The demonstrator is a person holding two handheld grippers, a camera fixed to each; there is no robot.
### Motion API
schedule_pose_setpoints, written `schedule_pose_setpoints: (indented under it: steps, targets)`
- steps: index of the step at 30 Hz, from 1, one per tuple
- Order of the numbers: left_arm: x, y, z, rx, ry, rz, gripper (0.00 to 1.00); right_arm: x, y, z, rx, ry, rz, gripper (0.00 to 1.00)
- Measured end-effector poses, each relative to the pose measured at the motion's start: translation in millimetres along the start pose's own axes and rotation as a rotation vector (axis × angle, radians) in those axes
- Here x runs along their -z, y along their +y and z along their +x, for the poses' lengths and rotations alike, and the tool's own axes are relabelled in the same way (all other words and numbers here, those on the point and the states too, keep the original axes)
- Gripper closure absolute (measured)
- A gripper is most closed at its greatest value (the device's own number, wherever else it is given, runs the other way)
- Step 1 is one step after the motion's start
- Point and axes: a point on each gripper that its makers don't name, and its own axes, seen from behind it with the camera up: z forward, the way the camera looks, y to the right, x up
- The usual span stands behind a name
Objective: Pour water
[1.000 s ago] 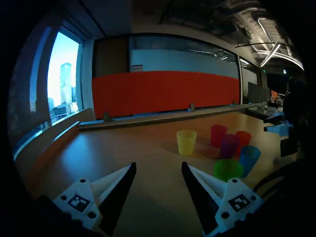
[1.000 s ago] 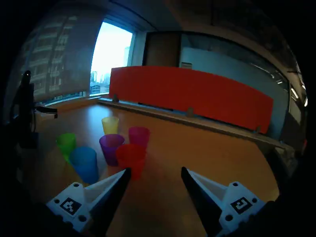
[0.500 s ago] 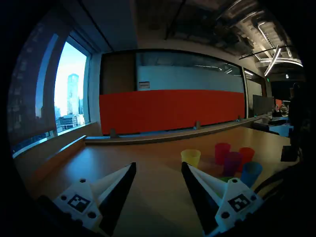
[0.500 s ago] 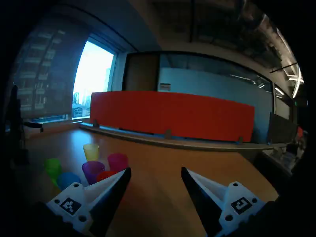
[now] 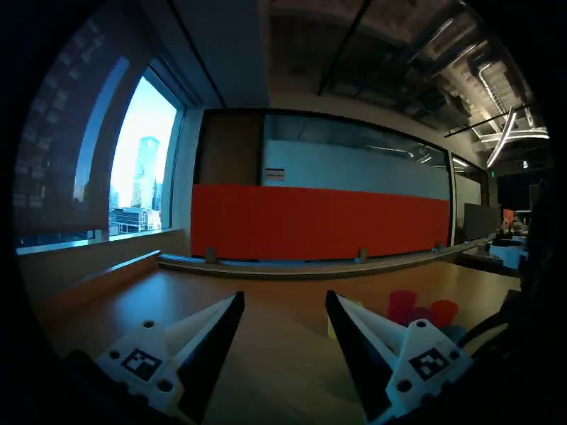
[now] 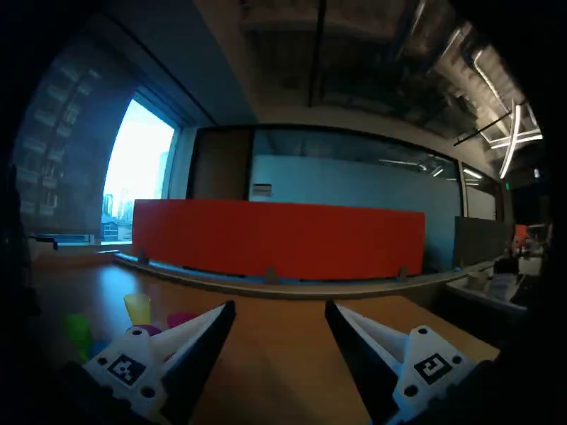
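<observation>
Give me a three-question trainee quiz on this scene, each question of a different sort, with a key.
1. True or false: the left gripper is shut on a cup.
2. In the right gripper view, the leftmost cup is: A yellow, B green, C pink.
3. Fill in: the partition panel at the far edge of the table is ____ in colour.

Key: 1 false, its jaws stand open with nothing between them; 2 B; 3 red.
</observation>
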Motion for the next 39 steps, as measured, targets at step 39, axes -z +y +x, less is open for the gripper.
schedule_pose_setpoints:
  steps: [39]
  targets:
    - [1.7,-23.7,-15,-0.030,0.078,0.105,0.16,-8.9,-4,11,-0.071,-0.046,-0.022,0.02]
